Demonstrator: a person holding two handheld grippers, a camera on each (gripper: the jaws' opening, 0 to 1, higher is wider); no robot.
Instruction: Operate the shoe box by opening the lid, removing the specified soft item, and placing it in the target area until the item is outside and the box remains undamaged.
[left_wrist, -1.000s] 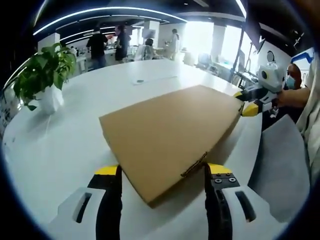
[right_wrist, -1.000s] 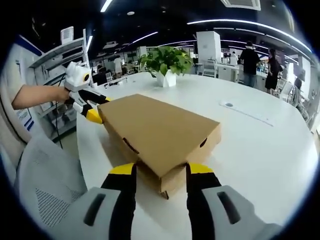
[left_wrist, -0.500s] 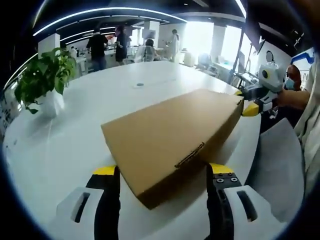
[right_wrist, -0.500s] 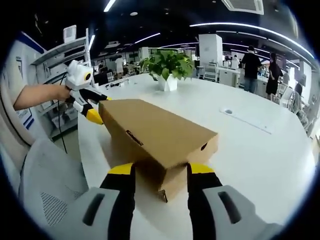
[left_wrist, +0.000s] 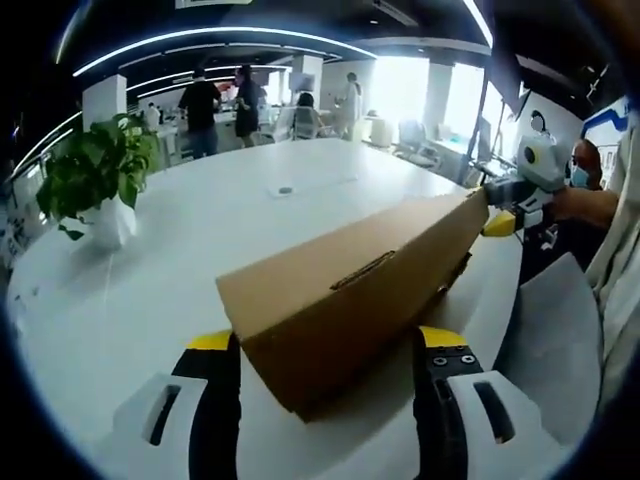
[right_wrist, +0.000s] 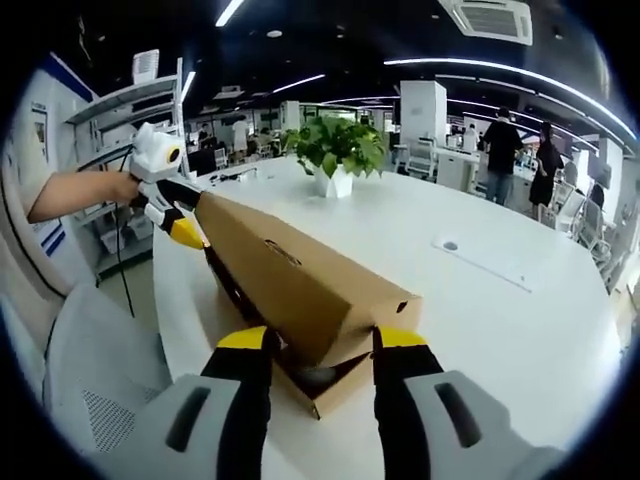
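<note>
A white table (left_wrist: 190, 250) holds a cardboard shoe box (right_wrist: 290, 375), its lid (left_wrist: 340, 300) tilted up, a dark gap showing beneath. The left gripper (left_wrist: 325, 350) and the right gripper (right_wrist: 312, 345) each reach in level from opposite ends, jaws spread either side of a lid corner. A potted plant (left_wrist: 95, 185) stands well apart.

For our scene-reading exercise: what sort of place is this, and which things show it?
Probably an open-plan office or lab: a long white table with a potted plant, ceiling strip lights, and people standing among desks behind.
</note>
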